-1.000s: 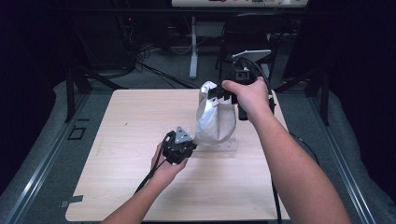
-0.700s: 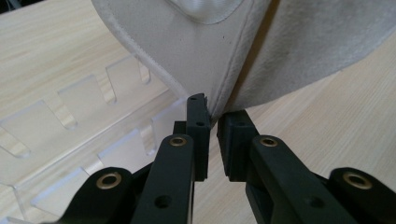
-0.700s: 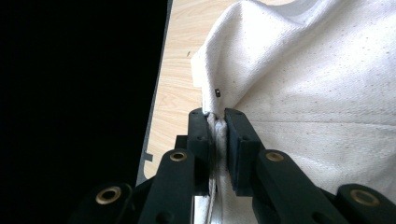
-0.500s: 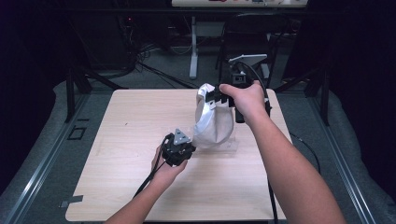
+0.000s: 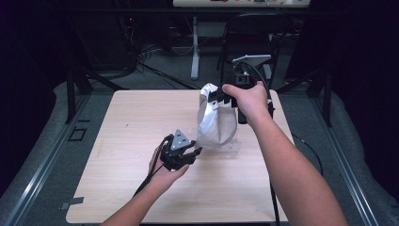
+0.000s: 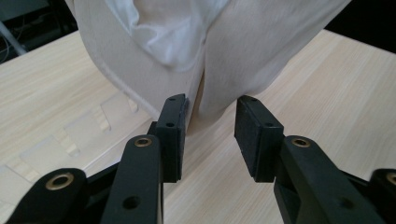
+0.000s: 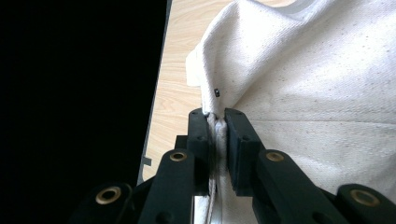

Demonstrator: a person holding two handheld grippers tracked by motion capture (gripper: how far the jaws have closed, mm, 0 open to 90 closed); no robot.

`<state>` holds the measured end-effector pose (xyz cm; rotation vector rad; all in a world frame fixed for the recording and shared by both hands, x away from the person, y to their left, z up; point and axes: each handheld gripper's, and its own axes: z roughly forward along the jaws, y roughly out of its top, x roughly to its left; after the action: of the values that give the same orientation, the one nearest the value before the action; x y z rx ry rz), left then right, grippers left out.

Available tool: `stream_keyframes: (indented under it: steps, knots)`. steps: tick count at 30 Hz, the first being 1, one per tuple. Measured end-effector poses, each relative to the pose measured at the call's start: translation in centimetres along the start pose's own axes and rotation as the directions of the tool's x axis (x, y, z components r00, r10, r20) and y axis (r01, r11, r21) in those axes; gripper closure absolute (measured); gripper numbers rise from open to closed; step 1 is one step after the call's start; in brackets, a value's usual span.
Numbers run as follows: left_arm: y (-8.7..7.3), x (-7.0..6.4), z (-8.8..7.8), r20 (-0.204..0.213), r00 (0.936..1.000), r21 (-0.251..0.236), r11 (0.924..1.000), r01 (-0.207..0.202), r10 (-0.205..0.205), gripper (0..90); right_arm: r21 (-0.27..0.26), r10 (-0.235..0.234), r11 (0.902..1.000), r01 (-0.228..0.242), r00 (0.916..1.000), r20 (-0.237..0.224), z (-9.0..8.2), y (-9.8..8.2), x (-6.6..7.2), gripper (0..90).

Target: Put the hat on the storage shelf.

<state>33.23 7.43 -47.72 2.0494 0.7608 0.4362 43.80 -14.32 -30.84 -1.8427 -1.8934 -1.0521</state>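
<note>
A white cloth bag (image 5: 214,123) stands upright on the wooden table (image 5: 127,127), hanging from its top edge. My right gripper (image 5: 215,97) is shut on that top hem; in the right gripper view both pads pinch the folded cloth (image 7: 317,84) at the jaw tips (image 7: 216,125). My left gripper (image 5: 190,153) sits low at the bag's lower left. Its jaws have just been opening and now stand apart (image 6: 210,125). A fold of the bag (image 6: 243,51) lies just beyond the tips, and the pads do not press on it.
A clear plastic piece (image 6: 70,135) lies flat on the table under and beside the bag. A black chair (image 5: 254,28) and desk legs stand behind the table. Cables trail from both grippers toward the near edge.
The left gripper's jaws have parted at the bag's lower edge and the hand has shifted slightly. The right hand and the bag's top have stayed put.
</note>
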Motion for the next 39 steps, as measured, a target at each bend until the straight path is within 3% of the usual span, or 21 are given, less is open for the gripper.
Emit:
stream_keyframes:
  steps: [4, 15, 24, 32, 39]
  knots:
    - [0.5, -0.1, -0.3, 0.000, 1.0000, -0.006, 0.9999, -0.010, 0.010, 64.2, 0.000, -0.006, 1.0000, 0.006, 1.0000, -0.004, 0.2, 0.0, 0.0, 81.5]
    - [0.7, 0.1, 0.1, -0.057, 0.9980, 0.019, 0.9994, -0.028, 0.029, 83.3, 0.009, -0.001, 1.0000, 0.001, 1.0000, -0.002, 0.1, 0.0, 0.0, 81.4]
    - [0.7, 0.1, 0.1, -0.079, 0.9964, 0.026, 0.9992, -0.031, 0.033, 84.7, 0.017, -0.006, 0.9998, 0.006, 1.0000, 0.002, 0.2, 0.0, -0.3, 81.1]
    - [0.2, 0.5, 0.0, -0.081, 0.9964, 0.015, 0.9996, 0.025, -0.024, 85.0, 0.016, -0.013, 0.9998, 0.013, 0.9999, 0.009, 0.8, -0.1, -0.1, 81.0]
    - [-0.3, 0.8, 0.0, -0.088, 0.9958, 0.023, 0.9993, 0.029, -0.027, 85.3, 0.029, -0.033, 0.9990, 0.033, 0.9992, 0.021, 1.7, -0.2, 0.3, 80.1]
